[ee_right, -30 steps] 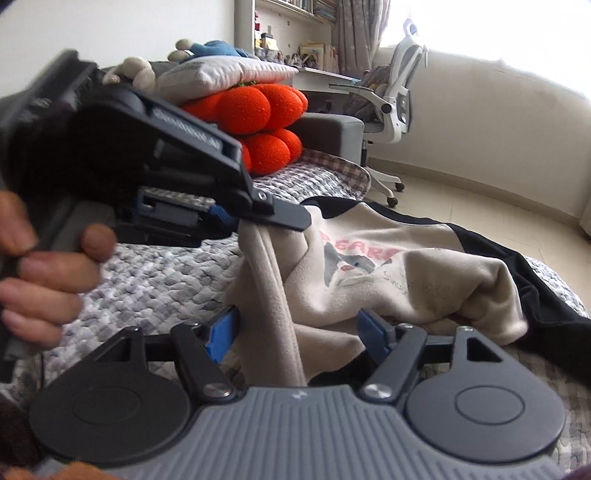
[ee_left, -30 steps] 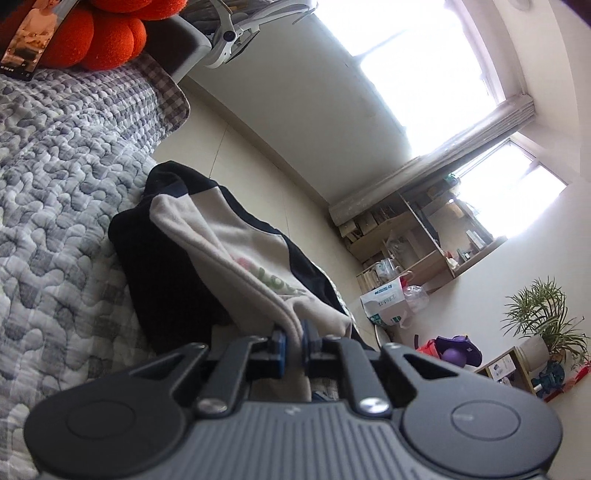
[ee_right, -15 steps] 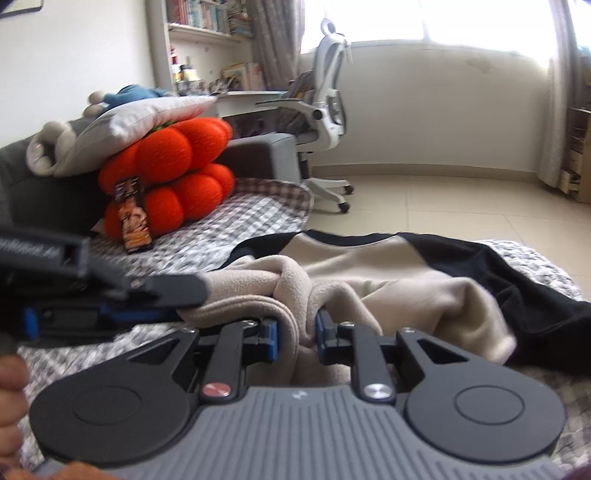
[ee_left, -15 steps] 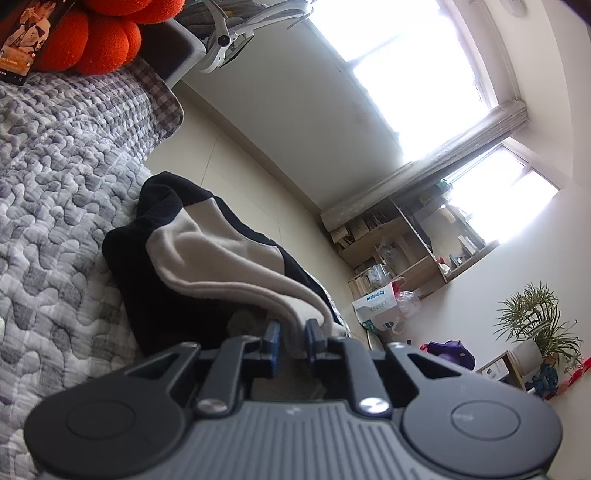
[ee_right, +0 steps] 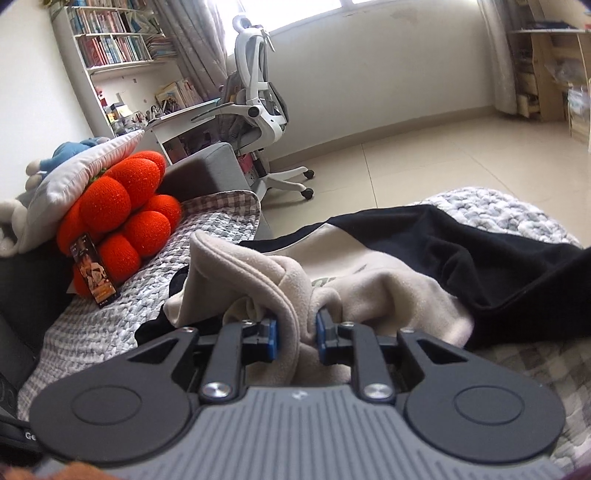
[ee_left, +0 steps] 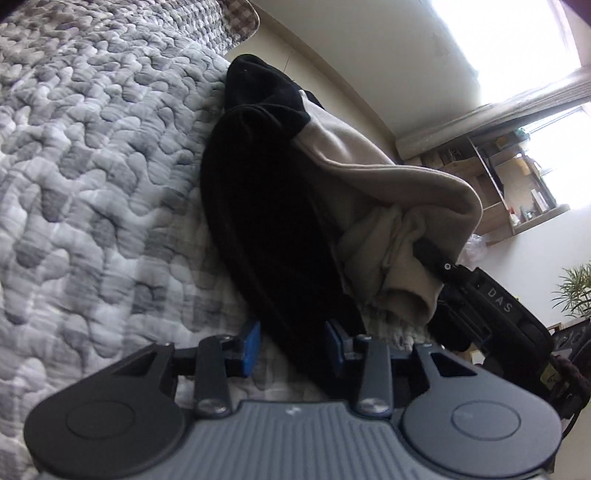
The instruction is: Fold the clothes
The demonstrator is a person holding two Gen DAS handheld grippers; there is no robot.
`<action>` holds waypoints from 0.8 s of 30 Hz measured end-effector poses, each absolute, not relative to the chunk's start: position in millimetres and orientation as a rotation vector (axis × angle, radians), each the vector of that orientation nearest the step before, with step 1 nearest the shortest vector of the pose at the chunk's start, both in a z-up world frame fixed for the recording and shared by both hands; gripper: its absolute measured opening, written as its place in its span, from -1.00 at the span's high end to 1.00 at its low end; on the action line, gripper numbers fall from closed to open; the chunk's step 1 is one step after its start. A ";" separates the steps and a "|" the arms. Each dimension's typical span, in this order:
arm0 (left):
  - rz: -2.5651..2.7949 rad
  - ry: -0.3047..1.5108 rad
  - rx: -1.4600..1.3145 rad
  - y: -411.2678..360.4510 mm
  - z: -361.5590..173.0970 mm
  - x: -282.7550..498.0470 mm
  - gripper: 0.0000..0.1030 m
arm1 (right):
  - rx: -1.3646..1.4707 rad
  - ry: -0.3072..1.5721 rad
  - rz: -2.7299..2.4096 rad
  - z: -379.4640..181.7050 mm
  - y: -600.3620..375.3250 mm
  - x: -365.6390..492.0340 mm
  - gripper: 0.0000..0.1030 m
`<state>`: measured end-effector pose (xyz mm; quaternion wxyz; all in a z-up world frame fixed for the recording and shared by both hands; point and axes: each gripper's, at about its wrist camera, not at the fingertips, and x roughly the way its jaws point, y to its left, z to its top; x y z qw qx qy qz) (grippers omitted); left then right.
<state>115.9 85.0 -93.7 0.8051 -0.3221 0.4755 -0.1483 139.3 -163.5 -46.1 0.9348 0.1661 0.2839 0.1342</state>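
Sweatshirt (ee_right: 388, 291) fold pinched in right tongs (ee_right: 295, 334); left view only: left tongs (ee_left: 291, 345) parted, straddling black sleeve.

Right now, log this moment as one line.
left gripper: open, astride black sleeve | right gripper: shut on beige sweatshirt fold | quilt

We see a bright window (ee_right: 291, 7) above a pale tiled floor (ee_right: 424, 166), a white office chair (ee_right: 258, 99), crowded bookshelves (ee_right: 110, 44) and a grey quilted bedspread (ee_left: 74, 166).
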 end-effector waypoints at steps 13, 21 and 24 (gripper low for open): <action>-0.216 0.947 -0.683 84.5 -82.0 107.8 0.88 | 0.331 0.577 0.286 -43.3 -165.0 135.1 0.57; -0.033 0.779 -0.632 121.7 -50.7 91.1 0.89 | 0.334 0.570 0.285 -40.8 -165.9 131.9 0.57; 0.048 0.715 -0.599 137.0 -40.0 88.3 0.89 | 0.333 0.569 0.285 -40.7 -166.1 131.3 0.57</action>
